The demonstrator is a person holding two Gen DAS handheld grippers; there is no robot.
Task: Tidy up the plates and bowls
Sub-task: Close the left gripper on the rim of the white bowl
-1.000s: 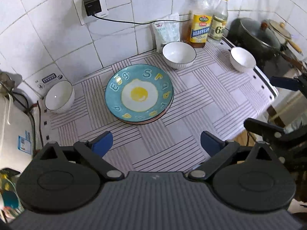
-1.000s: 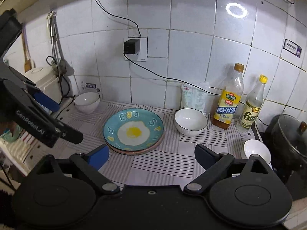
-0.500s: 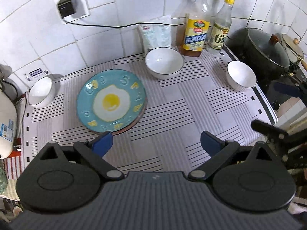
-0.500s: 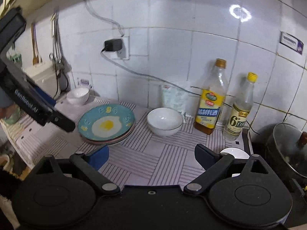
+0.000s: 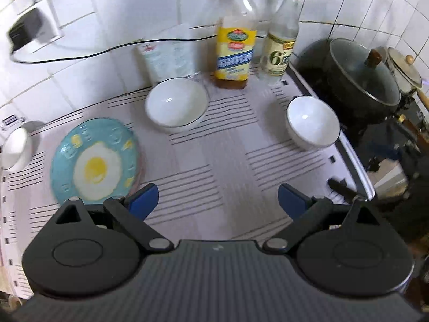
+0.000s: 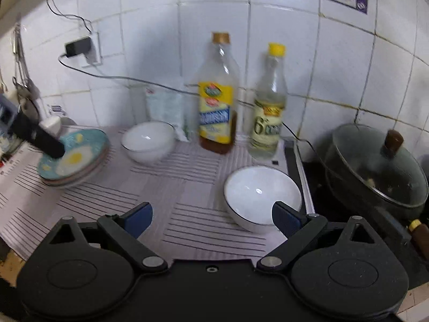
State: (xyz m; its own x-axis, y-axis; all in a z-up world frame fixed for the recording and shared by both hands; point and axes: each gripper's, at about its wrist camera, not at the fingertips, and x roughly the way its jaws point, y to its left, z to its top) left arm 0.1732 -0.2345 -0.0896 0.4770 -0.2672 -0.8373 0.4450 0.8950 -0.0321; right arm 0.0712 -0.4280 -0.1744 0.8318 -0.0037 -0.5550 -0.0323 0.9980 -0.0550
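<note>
White glazed small bowl [image 6: 261, 194] sits just beyond the wide-open, empty right tool [image 6: 211, 216], so I judge the next move is closing on its rim; the left tool [image 5: 217, 198] is open and empty too.

our left gripper [image 5: 217, 201], right gripper [image 6: 211, 218]: black round housings, silver pivot screws, blue finger pads [image 5: 142, 200].
</note>
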